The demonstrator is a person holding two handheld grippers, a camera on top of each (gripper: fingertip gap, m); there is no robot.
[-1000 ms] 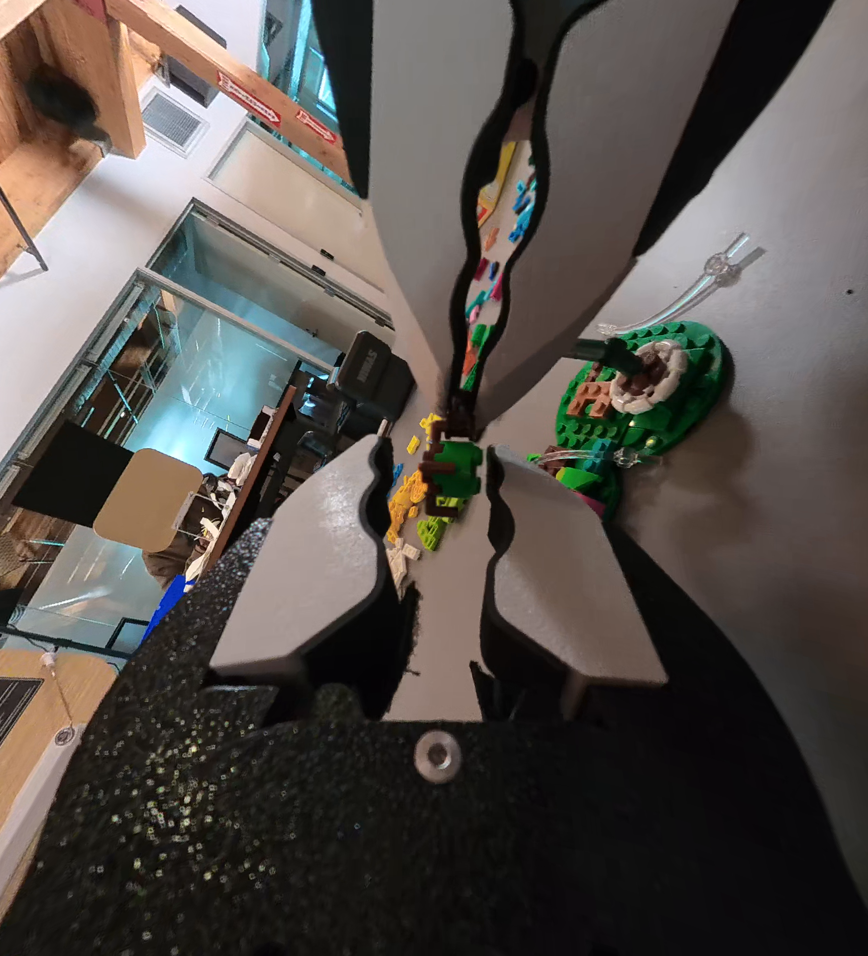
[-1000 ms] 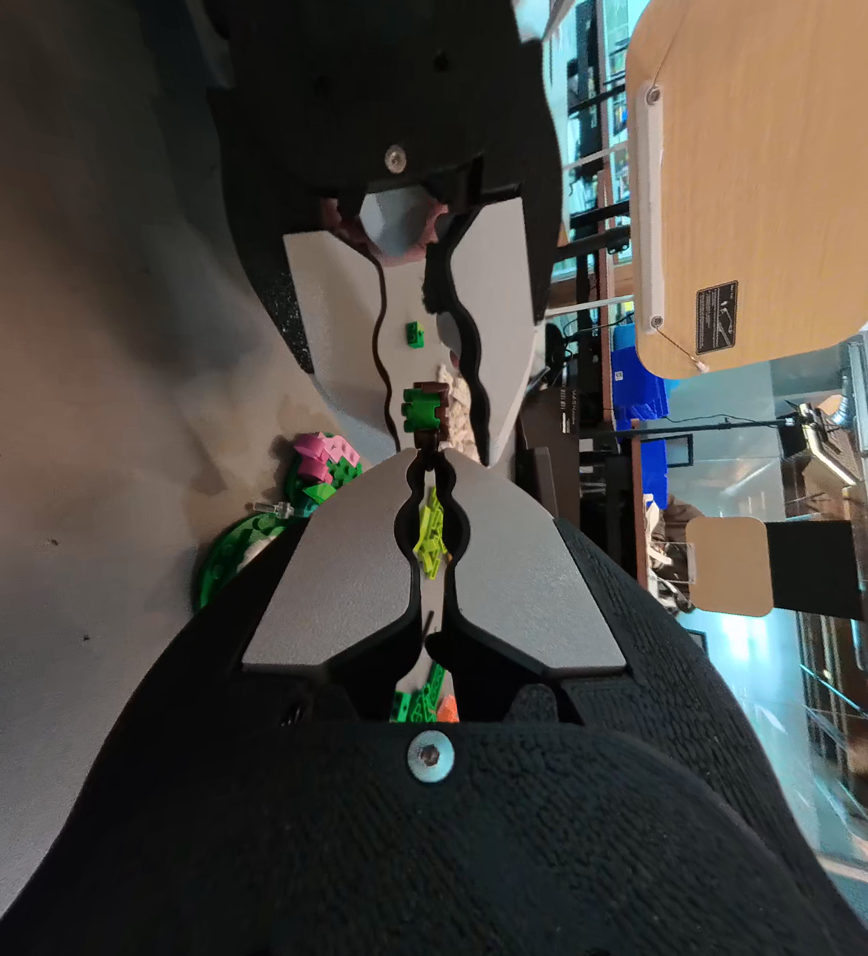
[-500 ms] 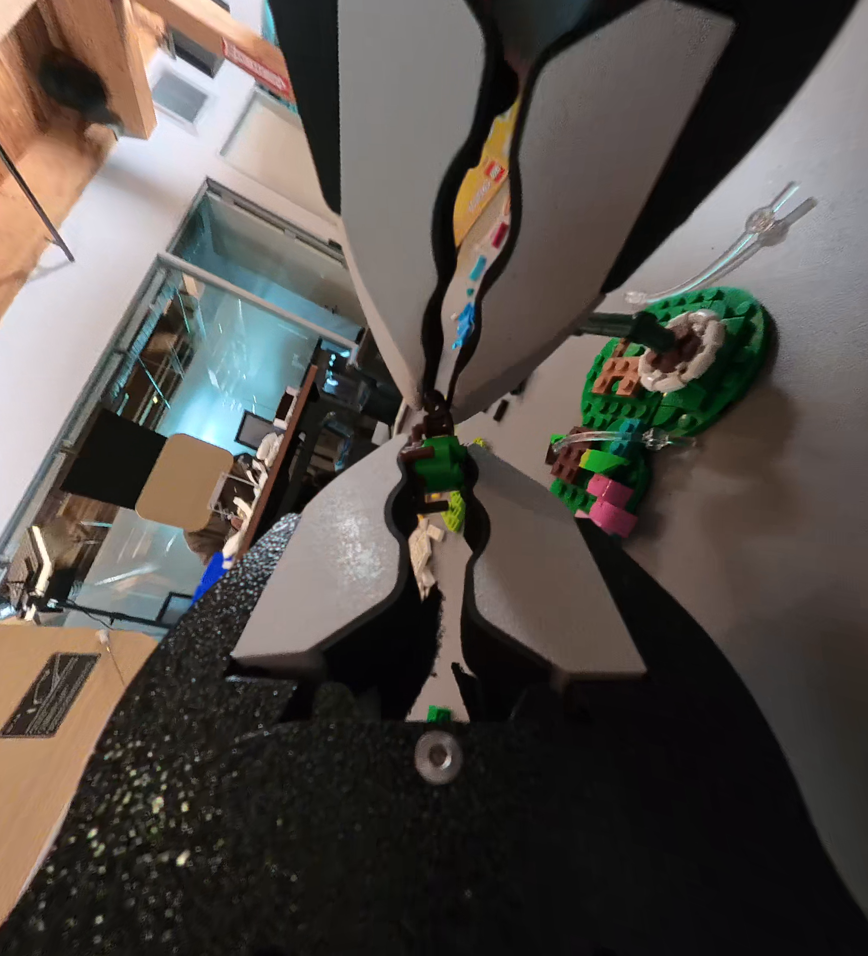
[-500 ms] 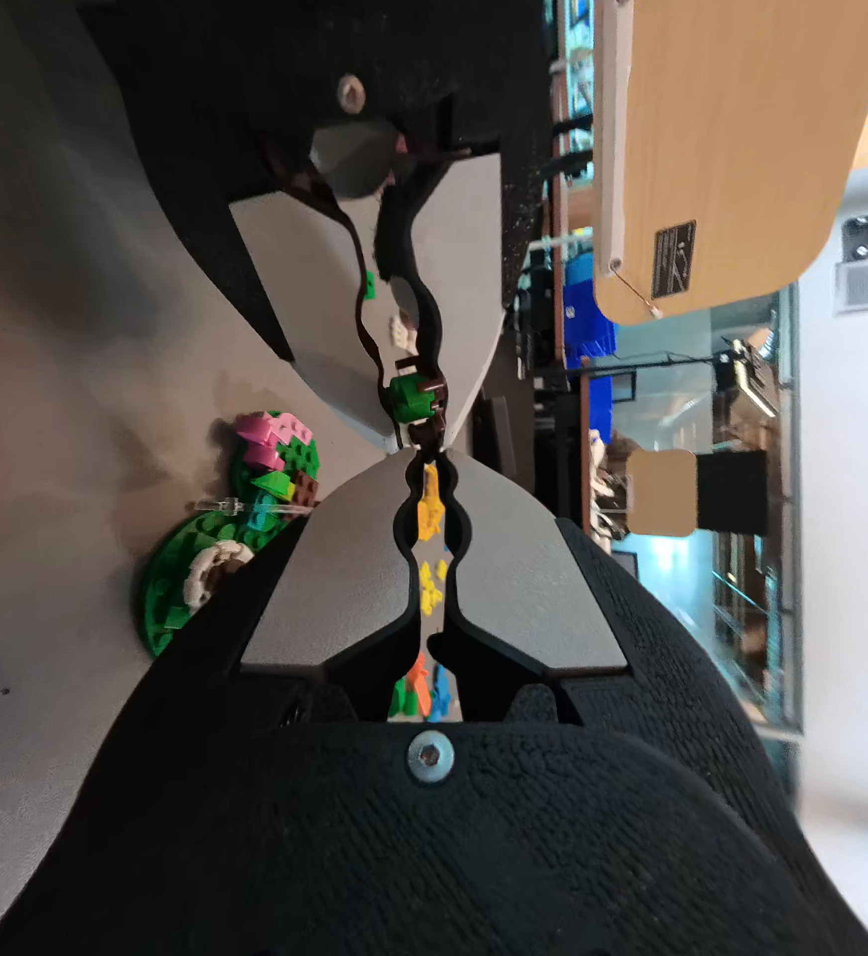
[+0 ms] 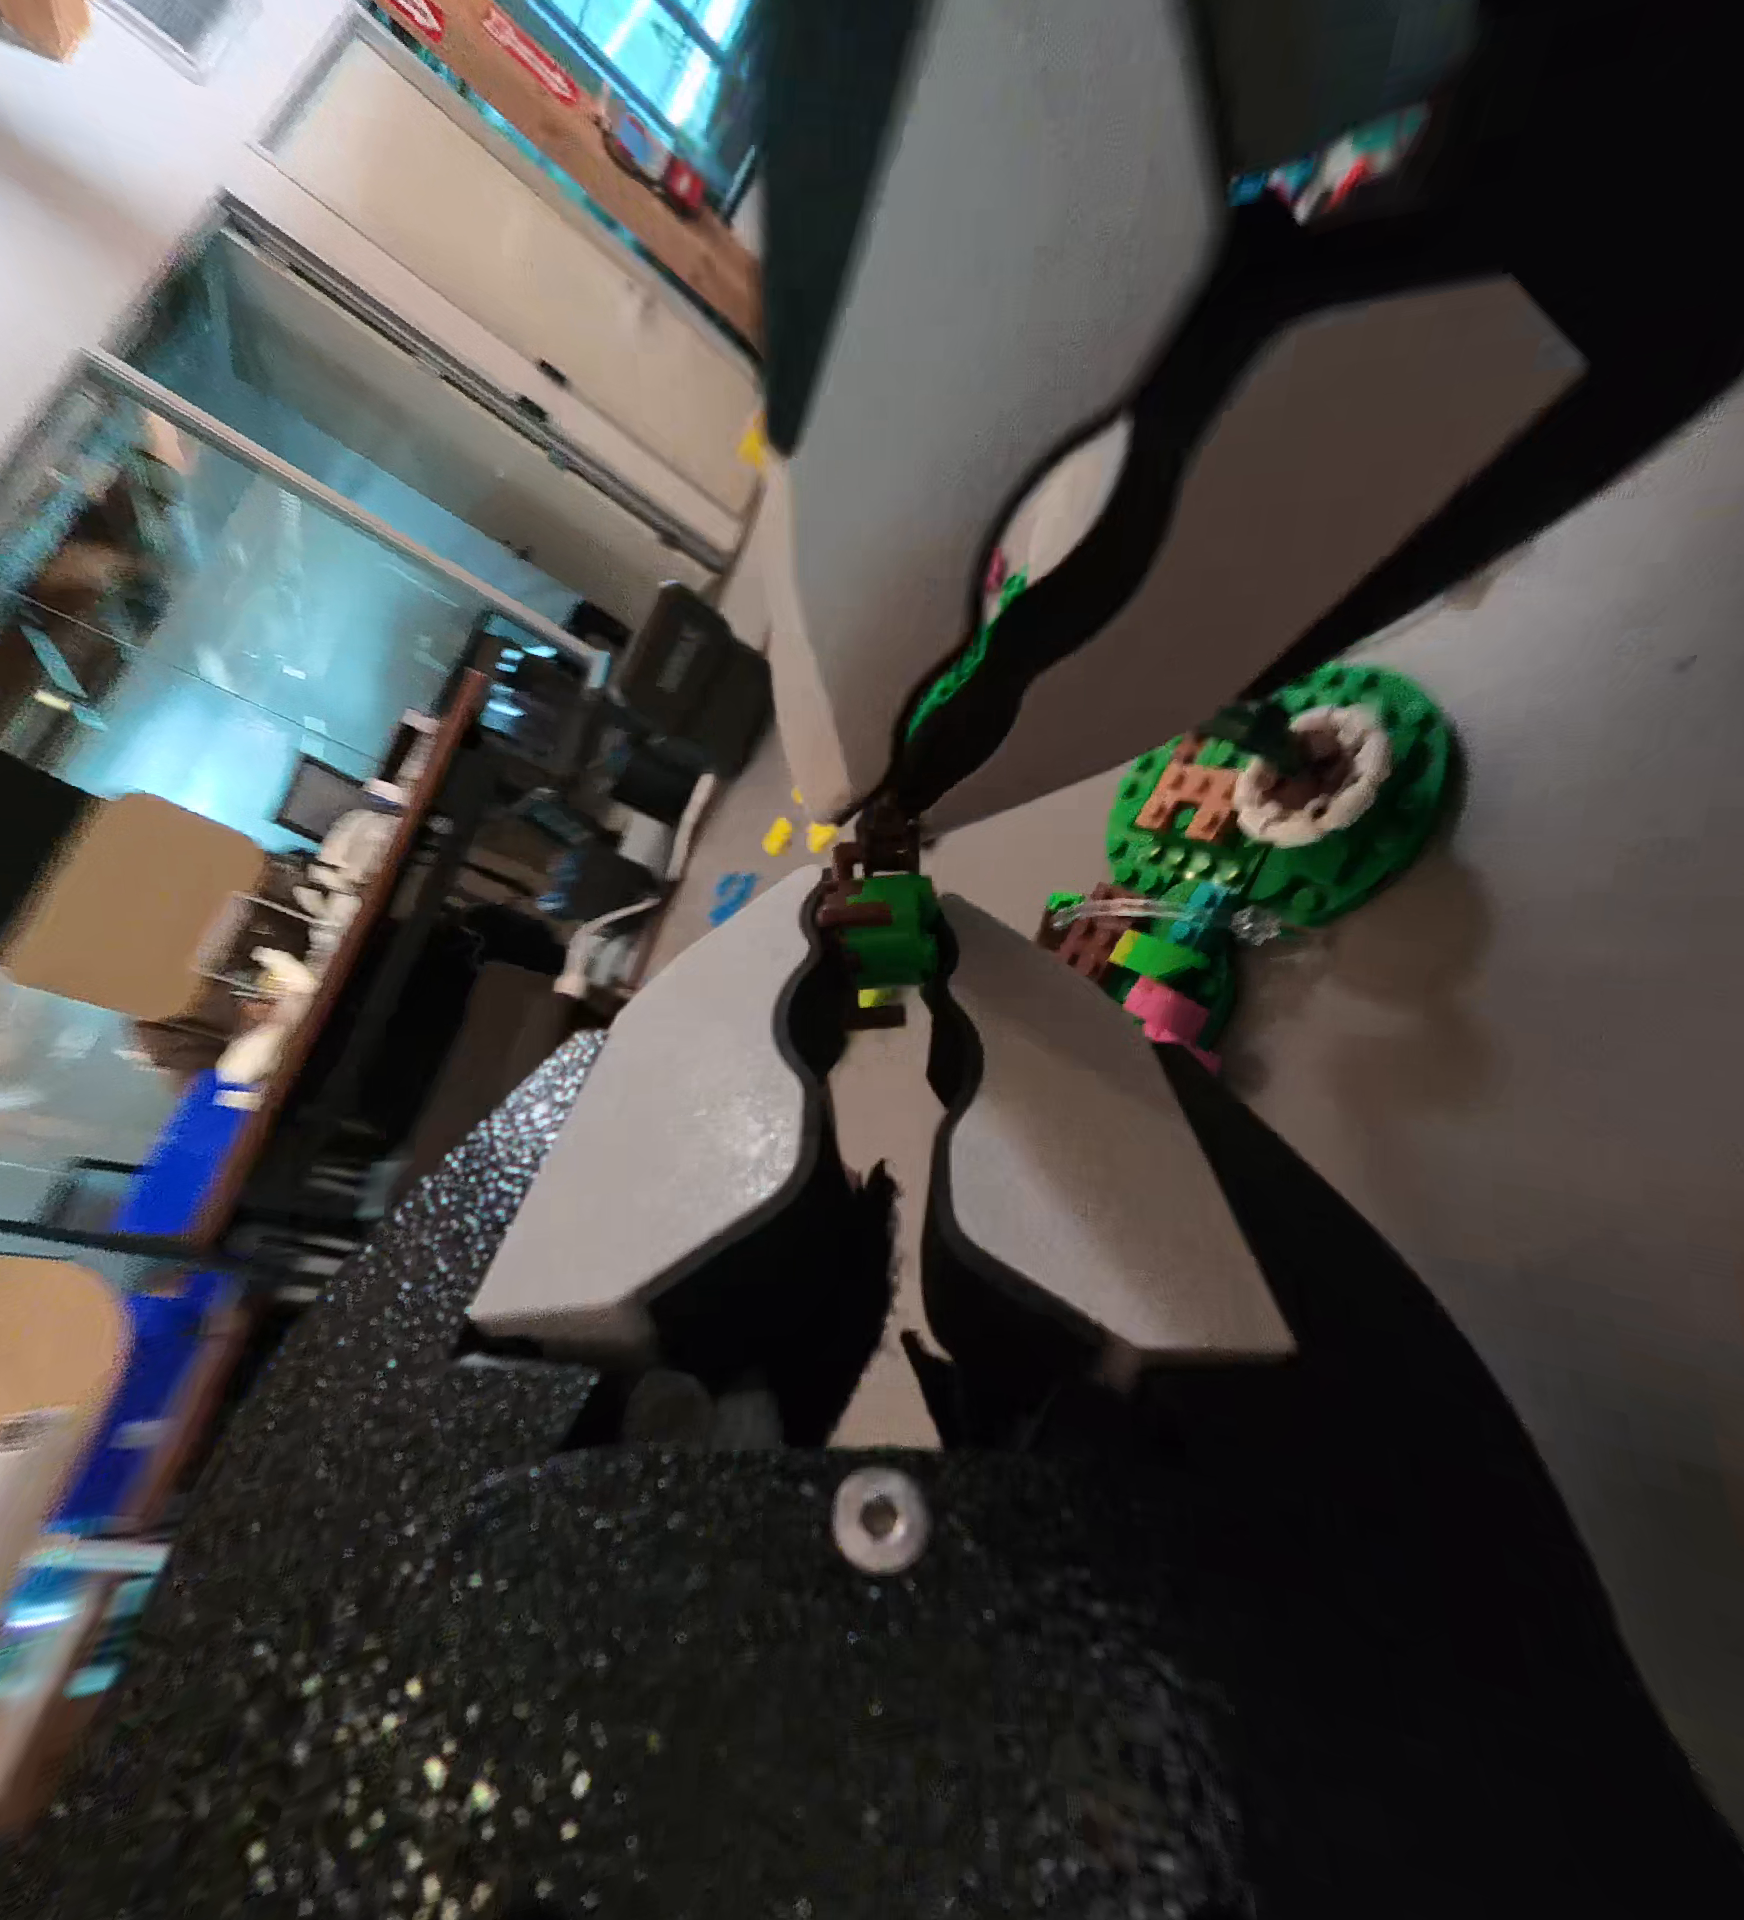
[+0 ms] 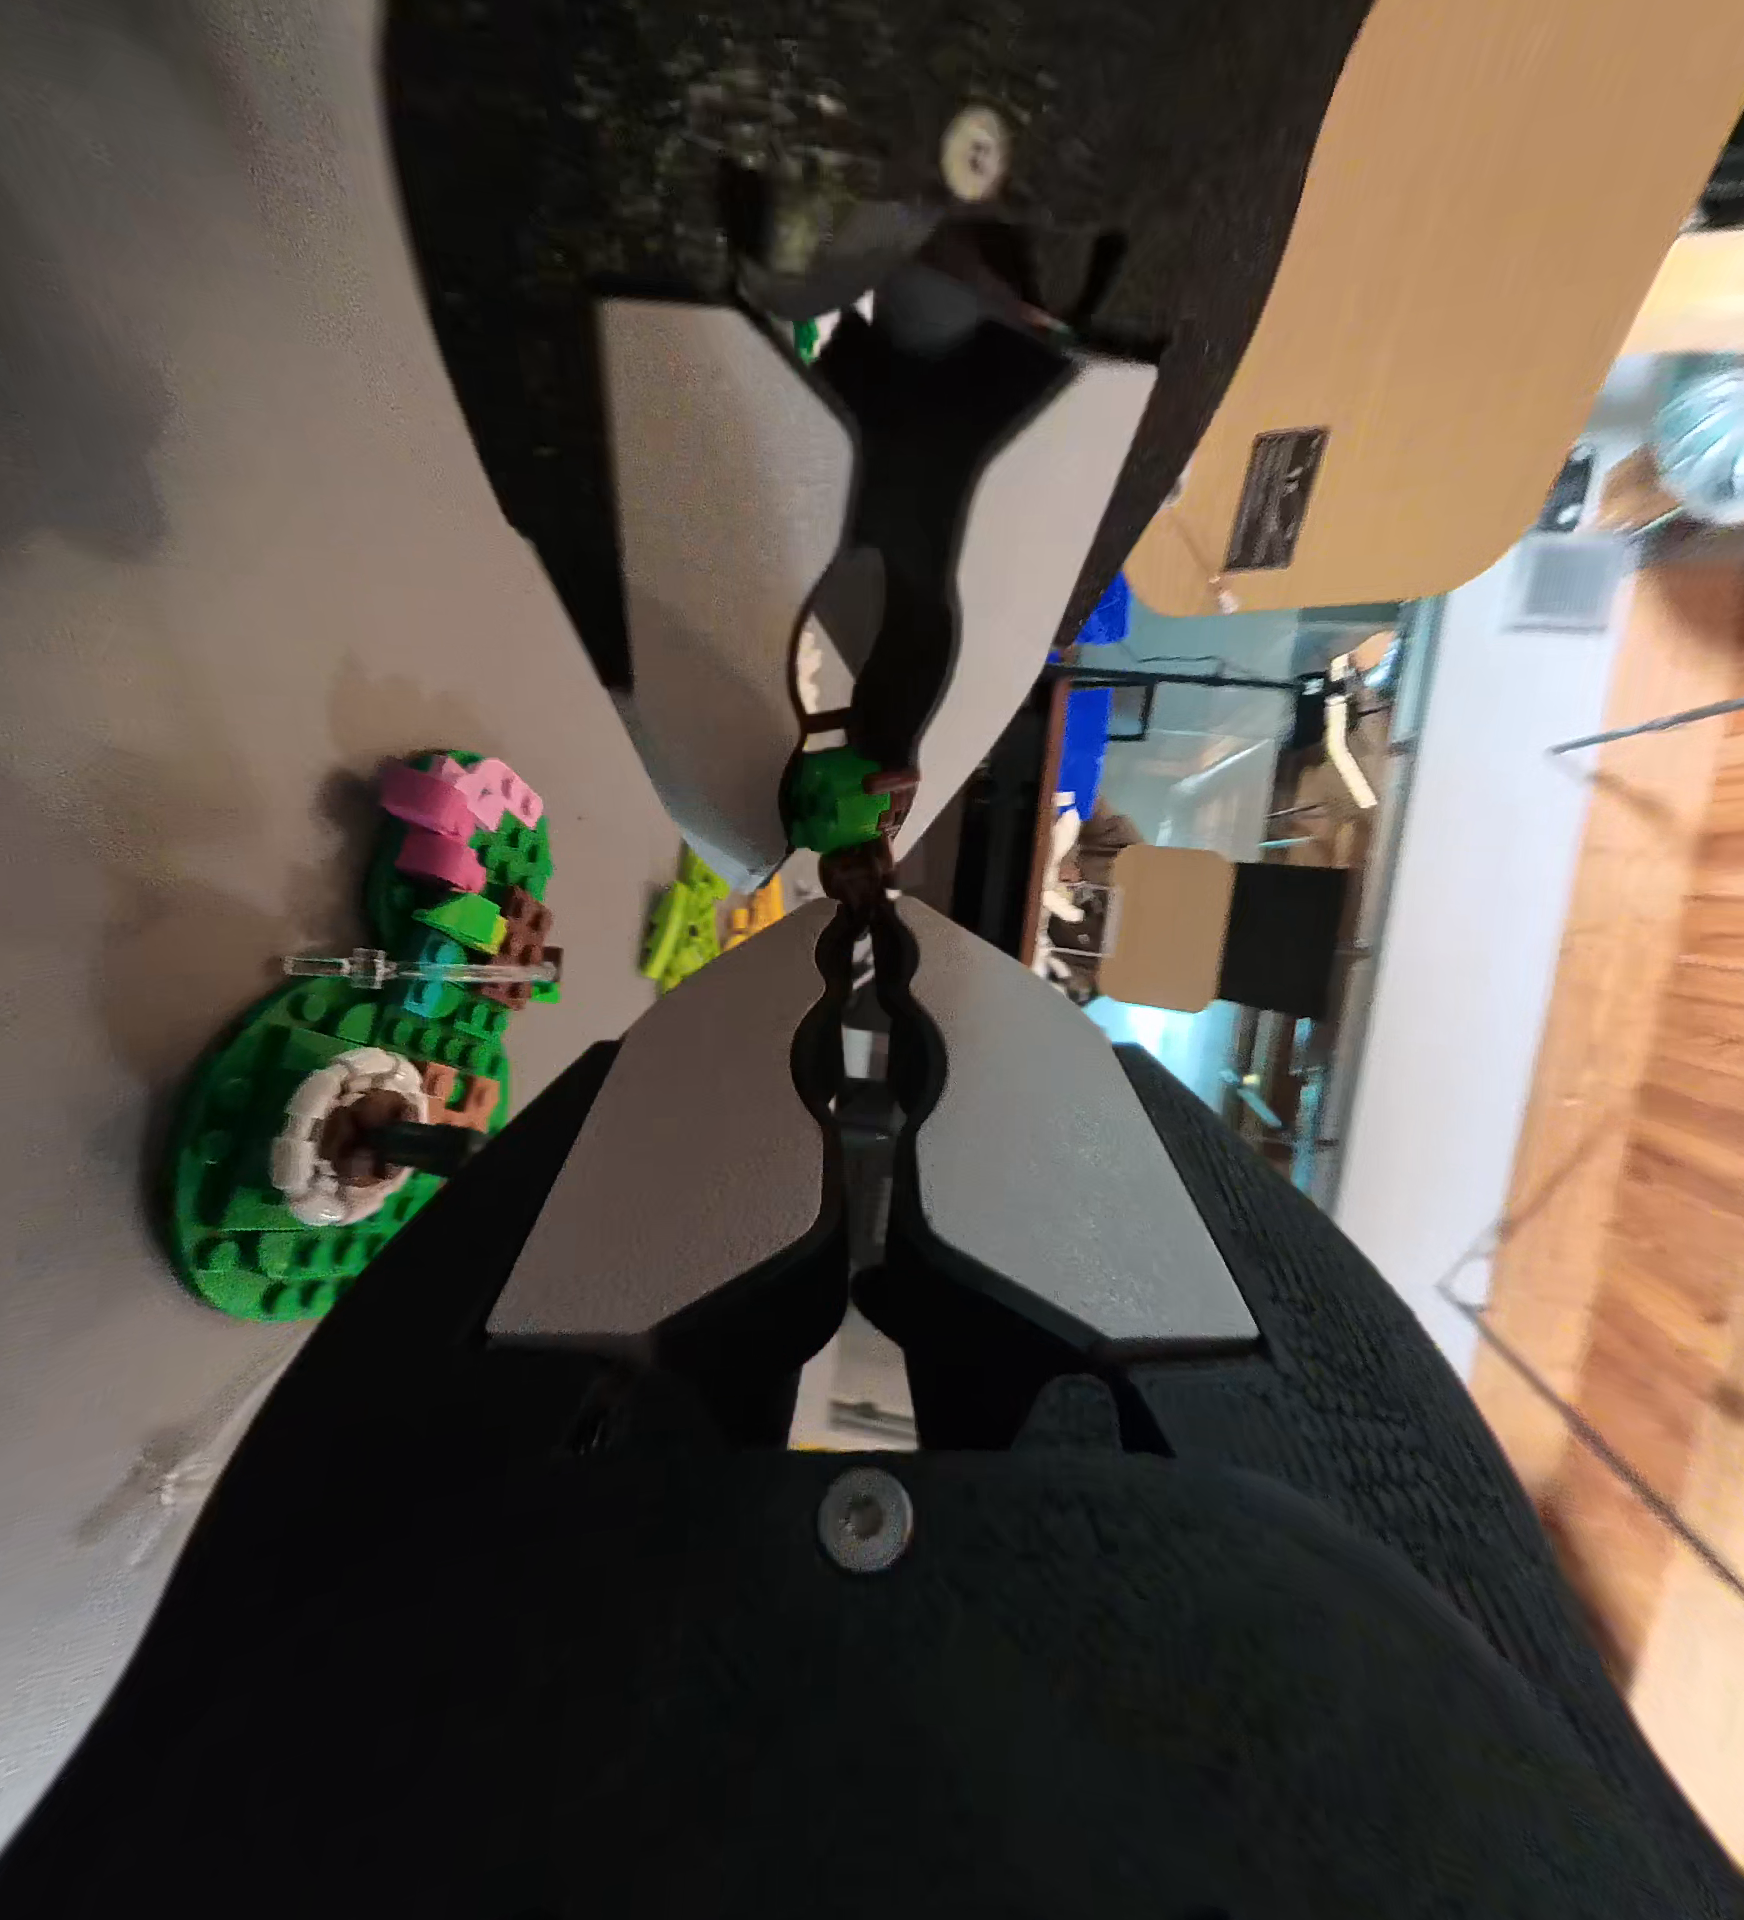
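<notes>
Sitting on the grey tabletop (image 6: 37, 727) at the far left of the right wrist view, the round green studded brick base (image 6: 255, 1226) with its white ring, brown centre and pink bricks serves as the landmark. A clear plastic rod (image 6: 411, 968) lies across that base, and small lime and yellow loose bricks (image 6: 686, 914) rest on the table just to its right. Further right of the base, lifted off the table, is a small green-and-brown brick assembly (image 6: 842, 805). The left gripper (image 6: 847, 821), reaching down from the top of this view, has both grey fingers pressed on the green block. The right gripper (image 6: 863, 909) meets it tip to tip, its jaws nearly together and pinching the thin brown stem (image 6: 857, 878) that sticks out of the green block. Right of all this hangs a rounded wooden panel (image 6: 1470, 260)

In the left wrist view the green block (image 5: 889, 930) again sits clamped between that gripper's fingertips, left of the base (image 5: 1367, 831)

The assembly looks light and rigid, probably smooth hard plastic, so it may slip or twist under a narrow pinch. The thin brown stem and the stud joints seem the weak points; the flat sides of the green block offer the surest hold
</notes>
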